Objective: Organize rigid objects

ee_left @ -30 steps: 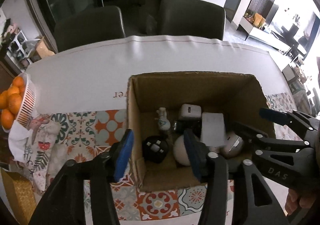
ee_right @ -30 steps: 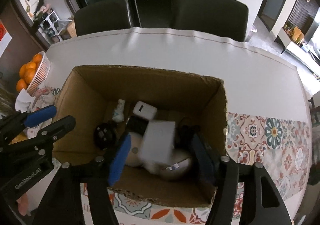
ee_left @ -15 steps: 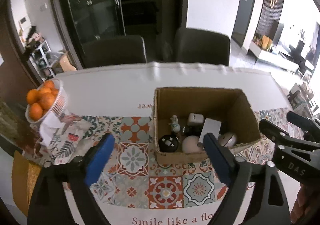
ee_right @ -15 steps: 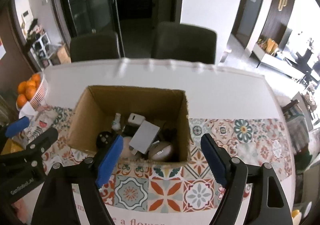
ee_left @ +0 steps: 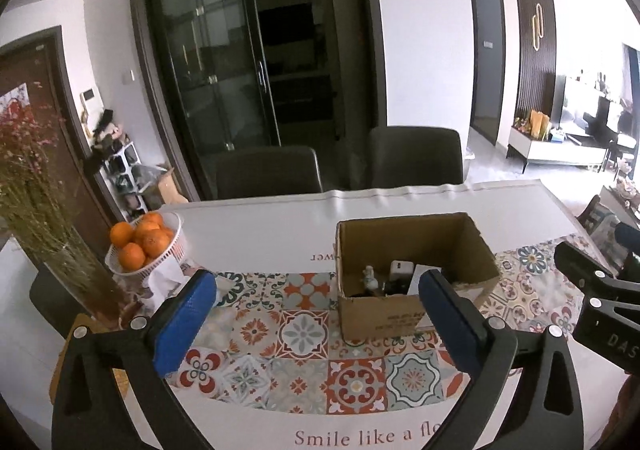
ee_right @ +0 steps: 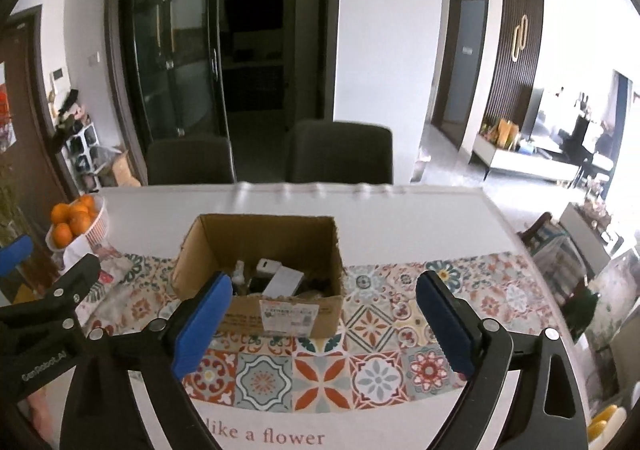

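Both claws have pulled back from the brown cardboard box (ee_left: 416, 274), which now sits right of centre between the left claw (ee_left: 316, 324) pads and lower left before the right claw (ee_right: 324, 324); jaws opening, empty.

The cardboard box (ee_right: 280, 316) has its near wall hiding most of the contents (ee_right: 276, 280); those small items are too tiny to identify. The tablecloth lettering (ee_left: 362, 437) is cut off at the tabletop's near edge. The 2 chairs (ee_right: 338, 154) show backs only.
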`<control>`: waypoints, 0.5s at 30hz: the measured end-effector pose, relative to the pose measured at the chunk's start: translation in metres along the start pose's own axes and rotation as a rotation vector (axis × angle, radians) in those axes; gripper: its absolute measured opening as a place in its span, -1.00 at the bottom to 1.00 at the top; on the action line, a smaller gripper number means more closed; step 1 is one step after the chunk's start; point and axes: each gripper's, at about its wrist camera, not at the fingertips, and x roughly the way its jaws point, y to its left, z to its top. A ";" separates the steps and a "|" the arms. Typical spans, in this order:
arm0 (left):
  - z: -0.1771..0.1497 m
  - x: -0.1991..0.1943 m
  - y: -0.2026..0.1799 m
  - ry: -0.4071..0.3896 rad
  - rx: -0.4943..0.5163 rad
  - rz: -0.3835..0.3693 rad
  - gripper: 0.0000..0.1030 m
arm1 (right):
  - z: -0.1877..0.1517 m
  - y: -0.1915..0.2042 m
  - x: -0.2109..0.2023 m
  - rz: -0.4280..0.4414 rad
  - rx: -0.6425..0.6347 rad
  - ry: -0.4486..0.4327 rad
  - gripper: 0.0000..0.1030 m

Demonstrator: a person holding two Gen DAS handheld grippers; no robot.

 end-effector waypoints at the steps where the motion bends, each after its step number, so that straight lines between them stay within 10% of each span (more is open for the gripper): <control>1: -0.001 -0.005 -0.001 -0.006 0.003 0.003 1.00 | -0.002 0.000 -0.007 -0.007 -0.004 -0.015 0.83; 15: -0.027 -0.075 -0.006 -0.088 -0.028 0.003 1.00 | -0.031 -0.015 -0.078 0.002 0.000 -0.130 0.85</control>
